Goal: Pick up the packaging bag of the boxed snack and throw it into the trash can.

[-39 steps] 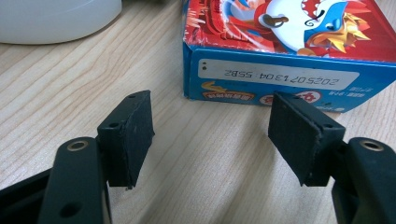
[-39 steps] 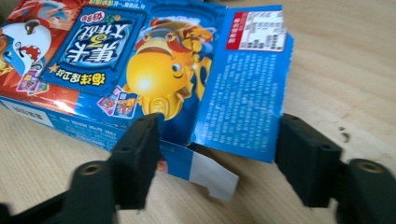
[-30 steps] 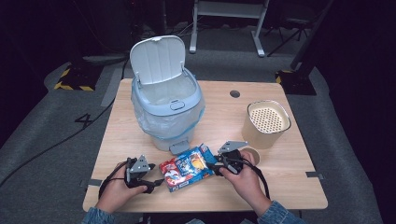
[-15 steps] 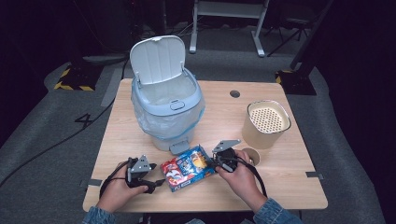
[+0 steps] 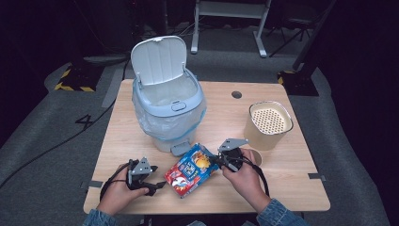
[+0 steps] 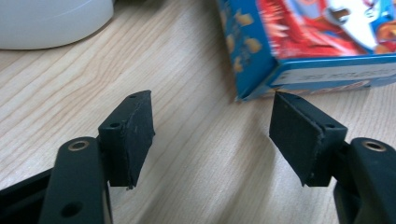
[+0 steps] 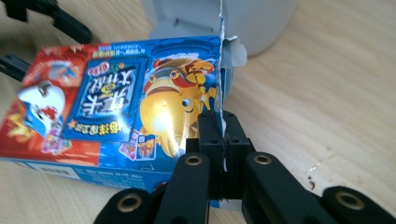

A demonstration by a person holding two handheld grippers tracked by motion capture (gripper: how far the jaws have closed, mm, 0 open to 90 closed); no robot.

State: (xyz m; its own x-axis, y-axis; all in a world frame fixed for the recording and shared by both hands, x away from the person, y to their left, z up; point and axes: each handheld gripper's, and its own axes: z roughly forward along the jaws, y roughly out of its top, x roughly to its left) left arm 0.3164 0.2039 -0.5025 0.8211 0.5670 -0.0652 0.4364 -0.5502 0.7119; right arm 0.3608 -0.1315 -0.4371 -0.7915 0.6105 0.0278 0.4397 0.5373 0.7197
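Note:
A blue and red snack box (image 5: 192,169) lies flat on the wooden table (image 5: 287,188), in front of the bin. My right gripper (image 5: 216,160) is at the box's right end. In the right gripper view its jaws have just been closing, and my right gripper (image 7: 224,126) is now shut on the torn edge of the snack box (image 7: 116,102). My left gripper (image 5: 157,186) rests on the table left of the box. In the left gripper view my left gripper (image 6: 212,135) stands open with bare wood between its jaws, and a corner of the snack box (image 6: 317,37) lies just beyond them.
A pale blue pedal bin (image 5: 169,110) with a plastic liner and its lid (image 5: 159,60) raised stands behind the box. A tan cylinder with a perforated top (image 5: 268,123) stands at the right. A small tape roll (image 5: 254,155) sits by the right hand.
The right gripper's jaws have closed on the box's torn end, and the box has shifted slightly. The left hand has stayed in place.

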